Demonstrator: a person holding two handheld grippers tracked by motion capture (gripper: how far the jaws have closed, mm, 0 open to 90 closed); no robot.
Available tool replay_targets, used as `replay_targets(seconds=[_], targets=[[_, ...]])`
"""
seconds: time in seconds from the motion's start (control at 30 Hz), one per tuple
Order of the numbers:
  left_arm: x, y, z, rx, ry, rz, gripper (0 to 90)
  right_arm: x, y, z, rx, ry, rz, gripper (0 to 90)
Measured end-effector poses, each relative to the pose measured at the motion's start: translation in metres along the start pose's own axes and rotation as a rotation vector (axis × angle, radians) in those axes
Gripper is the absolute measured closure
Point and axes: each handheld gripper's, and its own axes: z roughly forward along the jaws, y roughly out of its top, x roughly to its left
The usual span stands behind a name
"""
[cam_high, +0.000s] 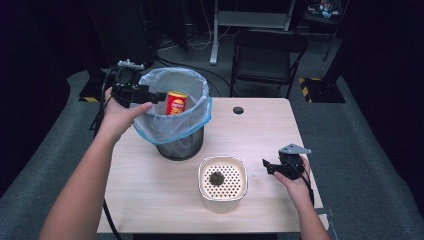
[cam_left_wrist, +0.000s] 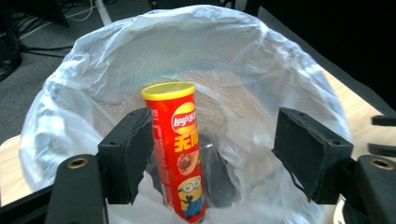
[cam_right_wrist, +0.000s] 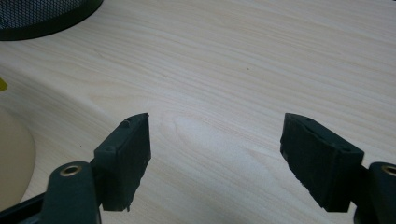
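A red Lay's chip can (cam_high: 176, 102) with a yellow lid stands a little tilted inside the black mesh waste bin (cam_high: 181, 145), which is lined with a pale blue-white plastic bag (cam_high: 197, 117). My left gripper (cam_high: 159, 97) reaches over the bin's left rim. In the left gripper view the can (cam_left_wrist: 180, 154) rises just beyond the left jaw, the gripper (cam_left_wrist: 215, 119) stands open, and the jaws do not press on the can. My right gripper (cam_high: 267, 165) hovers low over the table at the right, and it is open (cam_right_wrist: 217, 121) with bare wood between its jaws.
A cream tub with a perforated top (cam_high: 222, 180) holding a dark lump (cam_high: 216, 177) sits near the front of the wooden table (cam_high: 260, 130). A cable hole (cam_high: 238, 110) lies at the table's back. A black chair (cam_high: 267, 55) stands behind.
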Motion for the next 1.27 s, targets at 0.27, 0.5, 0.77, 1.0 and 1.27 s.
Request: replay_targets(seconds=[0.27, 0.5, 0.77, 1.0, 1.27], targets=[[-0.002, -0.02, -0.034, -0.048, -0.022, 0.036, 38.4, 0.001, 0.0, 0.001, 0.002, -0.001, -0.005, 23.9], [0.0, -0.048, -0.05, -0.047, -0.062, 0.04, 45.4, 0.0, -0.001, 0.0, 0.002, -0.004, -0.001, 23.9], [0.009, -0.091, -0.05, -0.063, -0.082, 0.029, 46.1, 0.0, -0.001, 0.0, 0.002, -0.003, 0.005, 23.9], [0.019, -0.134, -0.037, -0.048, -0.054, 0.011, 40.8, -0.001, -0.002, 0.0, 0.002, -0.005, 0.009, 23.9], [0.043, -0.202, -0.003, -0.006, -0.028, -0.071, 28.0, -0.004, -0.004, 0.001, 0.013, -0.016, 0.007, 23.5]])
